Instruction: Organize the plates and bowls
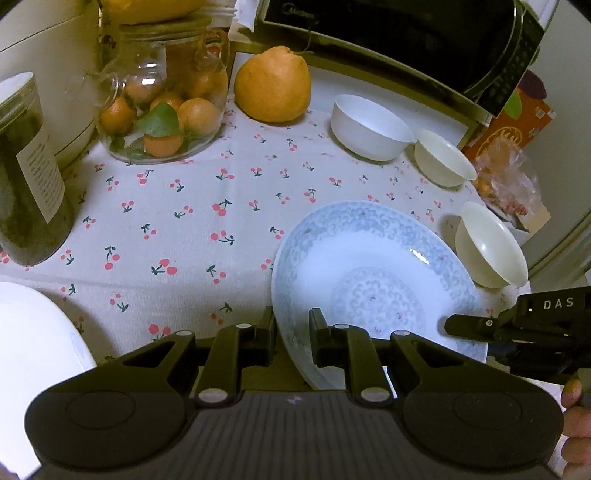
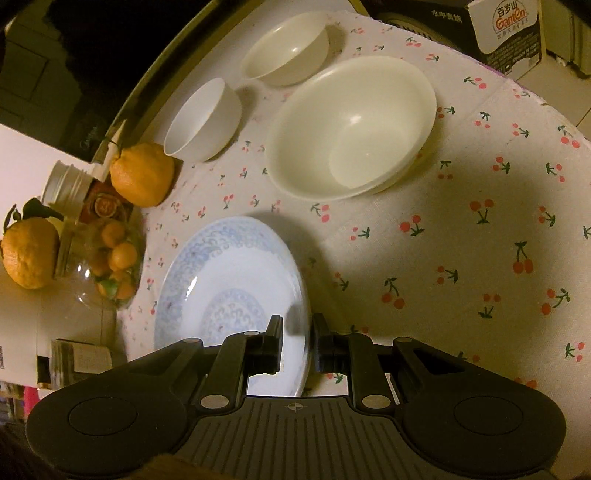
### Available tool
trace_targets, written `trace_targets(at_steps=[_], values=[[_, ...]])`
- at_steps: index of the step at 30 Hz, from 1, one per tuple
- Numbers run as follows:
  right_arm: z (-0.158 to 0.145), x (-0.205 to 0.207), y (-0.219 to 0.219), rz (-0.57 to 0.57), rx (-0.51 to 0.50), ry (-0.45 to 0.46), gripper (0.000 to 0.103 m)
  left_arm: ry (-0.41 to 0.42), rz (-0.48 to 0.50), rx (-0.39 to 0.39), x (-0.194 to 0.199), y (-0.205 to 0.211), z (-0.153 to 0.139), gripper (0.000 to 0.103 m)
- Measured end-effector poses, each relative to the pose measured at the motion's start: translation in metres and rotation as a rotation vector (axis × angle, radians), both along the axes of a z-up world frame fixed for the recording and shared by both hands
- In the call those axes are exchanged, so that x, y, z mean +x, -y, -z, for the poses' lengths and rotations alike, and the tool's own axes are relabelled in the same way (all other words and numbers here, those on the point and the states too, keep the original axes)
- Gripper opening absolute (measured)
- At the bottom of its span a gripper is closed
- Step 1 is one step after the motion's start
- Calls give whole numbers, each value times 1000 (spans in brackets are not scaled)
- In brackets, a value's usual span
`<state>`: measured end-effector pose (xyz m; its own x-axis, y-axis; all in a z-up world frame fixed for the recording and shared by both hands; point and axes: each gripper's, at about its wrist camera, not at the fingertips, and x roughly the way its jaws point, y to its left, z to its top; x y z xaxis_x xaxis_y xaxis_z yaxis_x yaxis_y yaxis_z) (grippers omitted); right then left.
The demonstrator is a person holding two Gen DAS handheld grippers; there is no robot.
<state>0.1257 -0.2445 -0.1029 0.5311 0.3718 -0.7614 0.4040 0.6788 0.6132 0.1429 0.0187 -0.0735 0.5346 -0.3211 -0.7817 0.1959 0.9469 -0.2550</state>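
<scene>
While both grippers pinch its rim, the glossy round plate tilts.
Left gripper and right gripper fingers stand narrow on thin patterned porcelain.

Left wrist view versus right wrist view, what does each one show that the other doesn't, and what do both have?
Only the left wrist view shows the dark labelled jar and the right claw reaching onto the plate's far rim. Only the right wrist view shows the large cream bowl and a printed carton. Both show the blue-patterned plate, its rim between a claw's fingers, the white bowl, the big orange, the glass jar of small oranges and the cherry tablecloth.
</scene>
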Motion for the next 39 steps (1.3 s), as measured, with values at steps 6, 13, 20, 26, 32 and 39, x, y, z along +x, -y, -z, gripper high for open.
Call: trace_targets(at_steps=[6, 13, 20, 26, 32, 39], values=[[1, 1, 0, 9, 12, -7, 19, -20, 7, -4, 4, -1, 1, 16], [4, 1, 5, 17, 41, -10, 19, -52, 1, -26, 7, -4, 1, 19], [1, 1, 8, 8, 47, -2, 35, -66, 31, -24, 5, 0, -1, 48], [-9, -8, 11, 2, 1, 23, 63, -73, 28, 4, 1, -1, -9, 81], [-16, -21, 21, 5, -16, 38, 80, -56, 25, 50, -9, -6, -24, 98], [-31, -36, 24, -14, 0, 67, 91, -59, 42, 82, -27, -13, -42, 102]])
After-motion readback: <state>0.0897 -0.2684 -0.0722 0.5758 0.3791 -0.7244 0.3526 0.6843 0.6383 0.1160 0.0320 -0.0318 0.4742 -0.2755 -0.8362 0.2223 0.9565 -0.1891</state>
